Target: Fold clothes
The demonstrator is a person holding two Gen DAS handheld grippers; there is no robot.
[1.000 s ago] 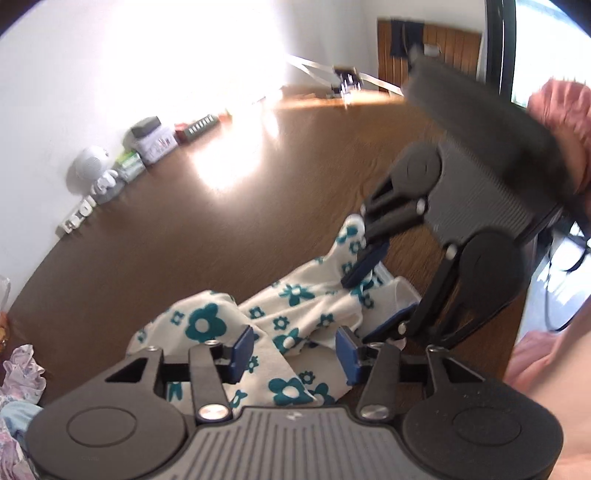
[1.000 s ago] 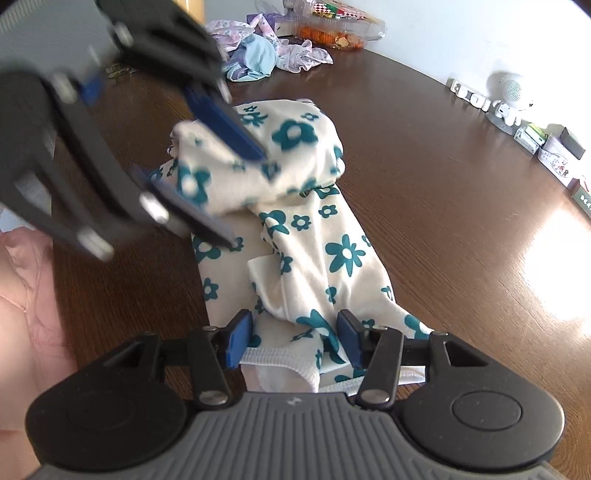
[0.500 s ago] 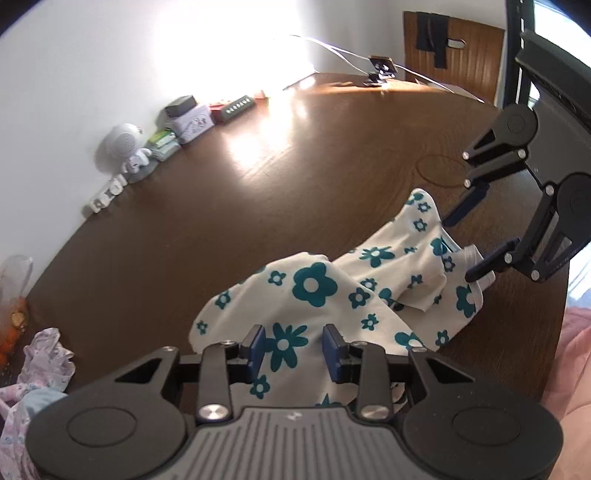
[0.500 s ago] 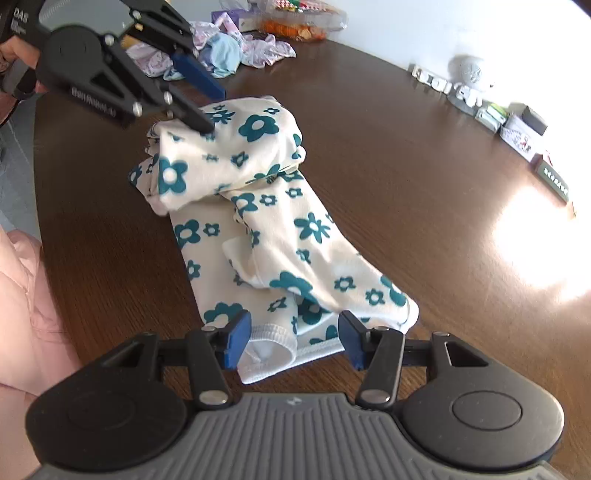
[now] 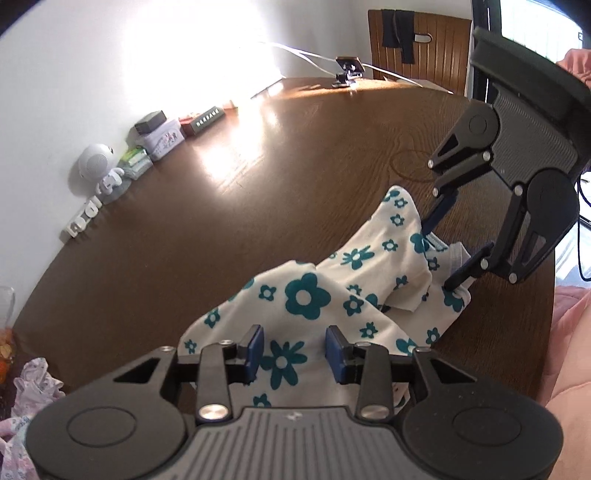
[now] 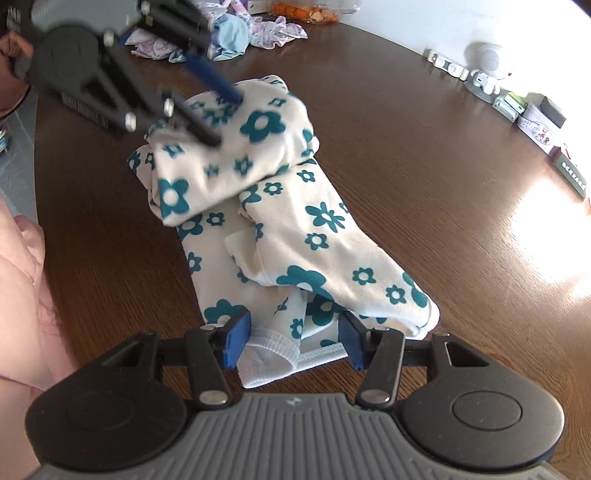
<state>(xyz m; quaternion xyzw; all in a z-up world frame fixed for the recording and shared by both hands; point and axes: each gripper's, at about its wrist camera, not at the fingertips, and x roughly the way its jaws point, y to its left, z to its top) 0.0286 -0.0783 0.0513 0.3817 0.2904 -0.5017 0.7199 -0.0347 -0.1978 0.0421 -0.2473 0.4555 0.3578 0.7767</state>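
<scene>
Nearby, clothes heap (image 6: 236, 33); wall-side clutter (image 5: 155, 138)

A dark brown wooden tabletop (image 5: 229, 206) carries everything. A cream garment with teal flowers (image 6: 295, 221) lies bunched near the person's edge. Along the wall edge sit a round white speaker (image 5: 94, 162), a small robot figure (image 5: 110, 182), white letter blocks (image 5: 79, 223) and boxes (image 5: 162, 138) (labels unreadable). Pastel clothes (image 6: 236, 33) are heaped at one end.

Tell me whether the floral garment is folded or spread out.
Partly folded, not neat. The garment lies bunched on the table, one end rolled back over the rest, layers overlapping unevenly, and its ribbed hem sticking out.
</scene>
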